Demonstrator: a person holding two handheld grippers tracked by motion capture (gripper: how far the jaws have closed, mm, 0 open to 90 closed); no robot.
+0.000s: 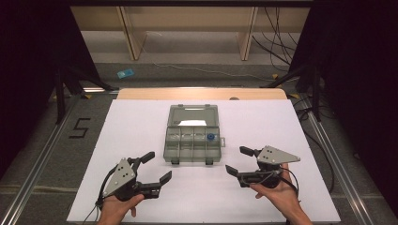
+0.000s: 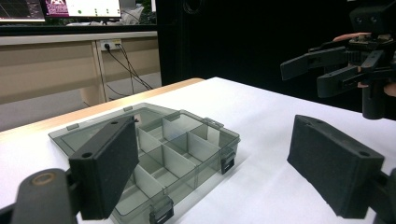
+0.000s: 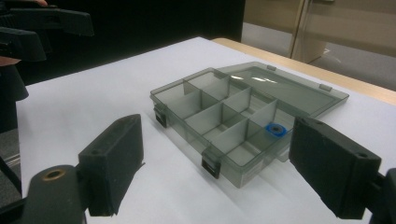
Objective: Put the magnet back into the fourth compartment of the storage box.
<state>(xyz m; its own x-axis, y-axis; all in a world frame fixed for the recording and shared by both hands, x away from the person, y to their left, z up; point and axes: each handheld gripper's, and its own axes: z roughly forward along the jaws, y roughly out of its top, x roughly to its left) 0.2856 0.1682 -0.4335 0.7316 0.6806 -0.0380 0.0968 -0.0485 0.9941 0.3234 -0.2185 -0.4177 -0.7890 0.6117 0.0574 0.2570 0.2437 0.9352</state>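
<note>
Left gripper [image 1: 157, 167] spread wide, empty, left of the open compartment box [image 1: 193, 134]; blue ring [image 1: 210, 137] in the box's far right compartment; right gripper [image 1: 238, 161] spread wide, empty, right of the box

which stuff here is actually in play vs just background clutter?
In play:
- open compartment box on the white table sheet
- blue ring in a far-row compartment at the box's right end
- left tool and right tool, both open, empty

Lying about:
- blue card on the floor
- floor cables
- "5" floor marking
</note>
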